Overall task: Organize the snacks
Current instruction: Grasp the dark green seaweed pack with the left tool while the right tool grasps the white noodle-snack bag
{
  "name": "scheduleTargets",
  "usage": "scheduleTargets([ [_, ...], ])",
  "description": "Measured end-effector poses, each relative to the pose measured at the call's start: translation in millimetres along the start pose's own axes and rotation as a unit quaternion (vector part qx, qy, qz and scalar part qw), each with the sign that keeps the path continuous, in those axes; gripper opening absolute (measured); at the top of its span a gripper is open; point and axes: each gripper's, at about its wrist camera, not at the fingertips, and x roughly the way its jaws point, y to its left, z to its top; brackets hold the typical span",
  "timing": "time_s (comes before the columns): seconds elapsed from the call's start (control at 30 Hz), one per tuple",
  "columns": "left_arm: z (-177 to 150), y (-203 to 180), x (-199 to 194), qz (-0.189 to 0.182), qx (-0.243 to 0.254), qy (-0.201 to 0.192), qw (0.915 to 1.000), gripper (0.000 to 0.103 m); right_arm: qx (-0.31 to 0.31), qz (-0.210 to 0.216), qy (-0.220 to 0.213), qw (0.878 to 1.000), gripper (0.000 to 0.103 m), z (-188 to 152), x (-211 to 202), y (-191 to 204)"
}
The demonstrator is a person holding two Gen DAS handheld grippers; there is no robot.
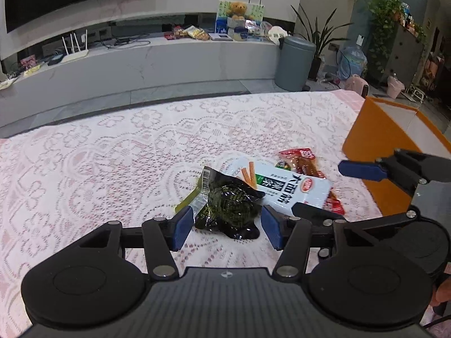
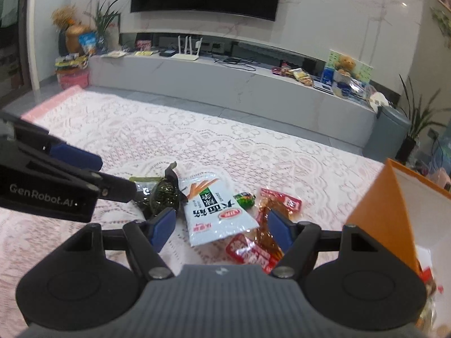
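Note:
A dark green-black snack packet (image 1: 229,207) lies on the pink lace tablecloth (image 1: 112,155). My left gripper (image 1: 227,226) is open, its blue pads on either side of that packet, not closed on it. Beside it lie a white packet with orange sticks (image 1: 284,186) and a red packet (image 1: 303,160). In the right wrist view my right gripper (image 2: 221,226) is open above the white packet (image 2: 217,214) and red packets (image 2: 253,249); the dark packet (image 2: 163,197) sits left, with the left gripper (image 2: 112,177) at it.
An orange box (image 1: 375,146) stands open at the table's right edge; it also shows in the right wrist view (image 2: 386,214). A small green candy (image 2: 243,198) lies among the packets. A grey bin (image 1: 294,62) and a TV bench (image 1: 141,62) stand beyond the table.

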Motion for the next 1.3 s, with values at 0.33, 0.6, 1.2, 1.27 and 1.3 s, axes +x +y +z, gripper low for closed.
scheduleTargets([
  [0.33,4,11,37,-0.03,-0.017,0.027,0.999,0.065,-0.004,0.028,0.024,0.999,0.063,2,45,-8],
  [0.6,1,12,55,-0.034,-0.042,0.036,0.9979,0.067,0.042,0.055,0.041,0.997,0.06,-7,47,-20],
  [1.2,-1,1,65,-0.009,-0.069,0.014,0.9975,0.071,0.069,0.066,0.057,0.994,0.047,-14,51,-27],
  [1.27,-1,-1,65,0.001,-0.064,0.012,0.9979,0.07,0.071,0.073,0.06,0.993,0.042,-14,50,-28],
  [1.3,-1,-1,66,0.006,-0.059,0.012,0.9982,0.07,0.073,0.075,0.062,0.993,0.04,-15,50,-27],
])
